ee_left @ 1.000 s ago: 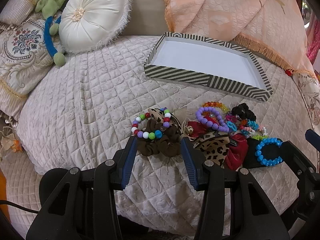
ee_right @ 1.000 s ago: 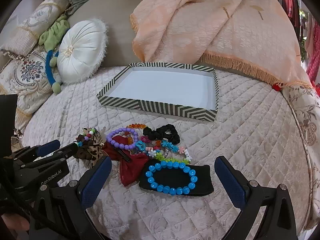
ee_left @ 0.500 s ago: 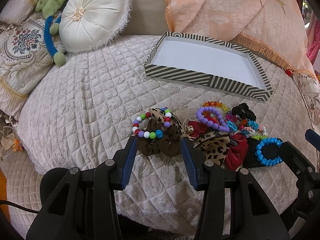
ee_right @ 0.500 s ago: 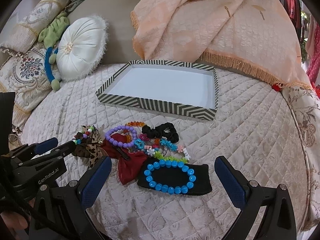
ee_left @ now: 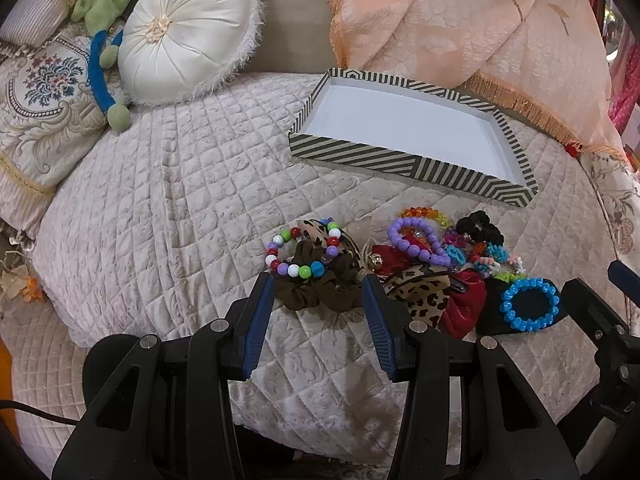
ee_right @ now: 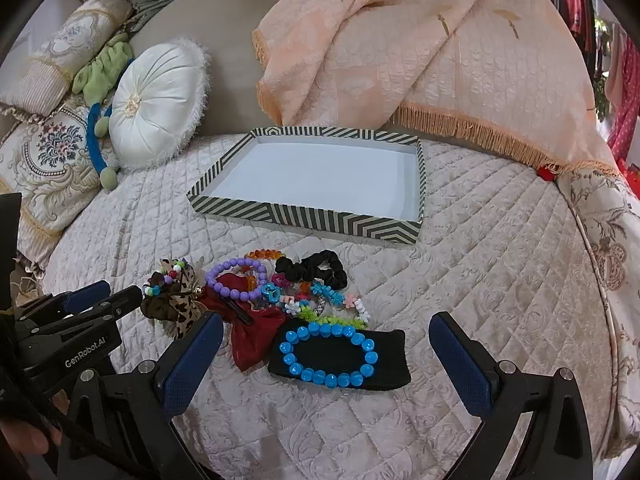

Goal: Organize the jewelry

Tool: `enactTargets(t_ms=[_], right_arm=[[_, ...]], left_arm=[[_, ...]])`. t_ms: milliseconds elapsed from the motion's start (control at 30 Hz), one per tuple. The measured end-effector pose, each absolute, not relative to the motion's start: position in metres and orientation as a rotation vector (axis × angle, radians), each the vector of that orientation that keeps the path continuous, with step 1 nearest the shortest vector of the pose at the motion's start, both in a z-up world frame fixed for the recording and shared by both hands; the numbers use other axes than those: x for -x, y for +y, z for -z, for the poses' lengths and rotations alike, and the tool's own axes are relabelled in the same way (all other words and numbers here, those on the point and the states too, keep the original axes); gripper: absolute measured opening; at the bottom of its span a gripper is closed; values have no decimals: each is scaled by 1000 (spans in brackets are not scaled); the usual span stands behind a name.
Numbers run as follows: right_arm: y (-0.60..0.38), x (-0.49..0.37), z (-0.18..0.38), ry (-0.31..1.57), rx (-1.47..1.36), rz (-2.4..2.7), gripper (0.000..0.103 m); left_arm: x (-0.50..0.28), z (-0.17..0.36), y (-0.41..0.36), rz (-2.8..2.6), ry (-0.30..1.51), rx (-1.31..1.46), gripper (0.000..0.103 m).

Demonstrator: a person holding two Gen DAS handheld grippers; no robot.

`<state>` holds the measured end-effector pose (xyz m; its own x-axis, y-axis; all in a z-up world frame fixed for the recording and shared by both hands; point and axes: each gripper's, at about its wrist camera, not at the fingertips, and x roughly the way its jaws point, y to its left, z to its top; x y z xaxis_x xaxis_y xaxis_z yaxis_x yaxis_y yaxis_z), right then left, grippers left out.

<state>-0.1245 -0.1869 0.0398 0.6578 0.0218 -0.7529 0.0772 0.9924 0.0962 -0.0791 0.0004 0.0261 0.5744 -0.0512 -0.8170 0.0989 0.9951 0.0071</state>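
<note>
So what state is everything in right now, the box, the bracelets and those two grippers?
striped box: open, nothing inside.
left gripper: open, fingers either side of the brown scrunchie, not gripping.
multicolour bead bracelet: lying on the brown scrunchie.
right gripper: wide open, holding nothing.
blue bead bracelet: flat on the black cloth.
purple bead bracelet: in the pile, untouched.

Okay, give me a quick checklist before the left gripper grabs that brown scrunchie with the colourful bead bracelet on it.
1. Left gripper open: ok.
2. Brown scrunchie sits between its fingers: ok.
3. Multicolour bead bracelet lying on the scrunchie, may lift with it: not ok.
4. Leopard bow close beside the right-hand finger, could snag: cannot tell.
5. Striped tray empty, ready to receive: ok.
6. Right gripper open, holding nothing: ok.
</note>
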Motion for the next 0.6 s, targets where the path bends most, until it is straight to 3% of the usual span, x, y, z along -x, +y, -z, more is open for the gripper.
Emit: enactTargets(t_ms=[600], right_arm=[[-192, 129, -36, 847, -115, 11, 102]], left_arm=[[73, -38, 13, 110, 973, -20, 45]])
